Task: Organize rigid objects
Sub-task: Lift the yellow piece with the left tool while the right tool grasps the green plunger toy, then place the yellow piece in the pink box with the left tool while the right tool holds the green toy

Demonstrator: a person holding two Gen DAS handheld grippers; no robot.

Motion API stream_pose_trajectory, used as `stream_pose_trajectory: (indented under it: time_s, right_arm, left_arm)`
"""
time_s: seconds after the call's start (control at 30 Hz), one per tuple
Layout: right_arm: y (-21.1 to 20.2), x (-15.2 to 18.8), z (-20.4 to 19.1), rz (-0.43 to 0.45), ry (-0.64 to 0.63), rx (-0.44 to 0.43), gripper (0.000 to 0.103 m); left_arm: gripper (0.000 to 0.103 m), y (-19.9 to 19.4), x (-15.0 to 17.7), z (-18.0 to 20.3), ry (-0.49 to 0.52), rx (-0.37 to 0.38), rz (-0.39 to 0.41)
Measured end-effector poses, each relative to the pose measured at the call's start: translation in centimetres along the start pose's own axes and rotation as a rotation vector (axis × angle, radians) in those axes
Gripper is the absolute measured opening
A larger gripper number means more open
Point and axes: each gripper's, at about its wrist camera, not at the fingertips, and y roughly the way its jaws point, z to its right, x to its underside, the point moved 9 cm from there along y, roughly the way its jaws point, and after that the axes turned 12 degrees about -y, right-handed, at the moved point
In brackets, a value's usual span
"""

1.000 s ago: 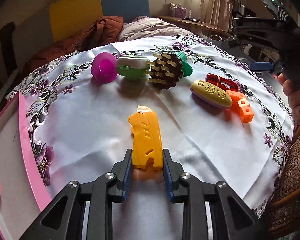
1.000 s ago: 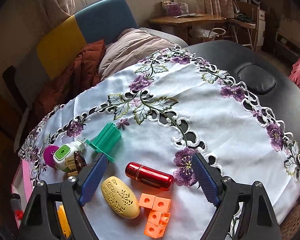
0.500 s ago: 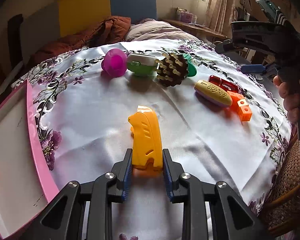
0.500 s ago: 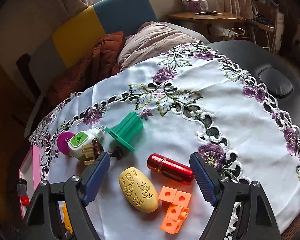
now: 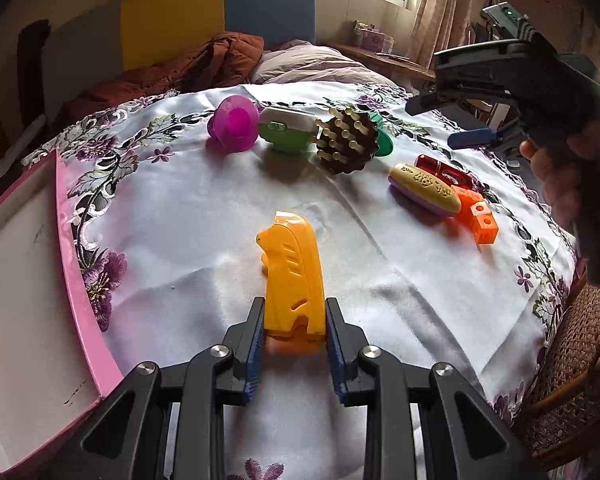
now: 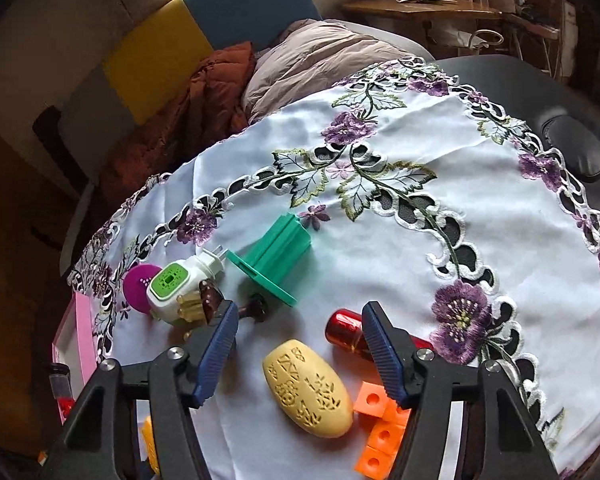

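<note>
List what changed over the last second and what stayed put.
The right gripper has been closing its fingers, now framing the yellow carved oval piece without touching it. The left gripper stays shut on the yellow plastic shoe-shaped piece. Objects on the floral tablecloth haven't moved.

On the cloth-covered table [image 5: 204, 216] a tray [image 5: 72, 264] sits at the left edge. Along the far side runs a row of 4: a round cap [image 5: 233, 128] leftmost, then a plug-in device [image 5: 286, 132], a peg brush [image 5: 346, 144], and a finned piece [image 6: 276, 256] behind the brush. To the right lies an oval bar [image 6: 308, 394], with a cylinder [image 6: 346, 330] just behind it and linked cubes [image 6: 380, 428] touching its right end. Nearer the front, a curved plastic piece [image 5: 294, 276] lies between tray and bar, held up off the cloth.
</note>
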Motion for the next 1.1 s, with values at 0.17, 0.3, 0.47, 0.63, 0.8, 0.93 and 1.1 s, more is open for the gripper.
stream_pose_trajectory:
  time_s: [0.17,0.3,0.47,0.63,0.8,0.93,1.1]
  right_arm:
    - [3.2,-2.5,-0.8,-0.041,0.026,-0.008,0.066]
    - [6.7,-3.2,-0.6,-0.112,0.027,0.024,0.059]
    - [6.9,-3.9,-1.9,-0.095,-0.074,0.014,0.027]
    - [7.1,-3.7,-1.2,-0.083,-0.071,-0.029,0.028]
    - [7.6,-3.3,-0.6,-0.101,-0.028,-0.1,0.034]
    - [8.4,-3.0,-0.7,-0.132,-0.034,-0.097,0.037]
    - [8.4,-3.6,-1.0,-0.112,-0.031,-0.107,0.049]
  left_arm:
    - [0.027,0.0,0.0,0.0,0.002,0.007,0.001]
    - [0.027,-0.1,-0.1,-0.1,-0.006,0.021,0.001]
    - [0.028,-0.1,-0.1,-0.2,-0.018,0.053,-0.005]
    - [0.036,-0.1,-0.4,-0.3,-0.066,0.109,-0.034]
    - [0.037,0.2,-0.6,-0.2,-0.057,0.082,-0.064]
    - [0.037,0.6,-0.7,-0.1,-0.023,0.036,-0.069]
    - [0.037,1.6,-1.6,0.0,0.015,-0.014,-0.079]
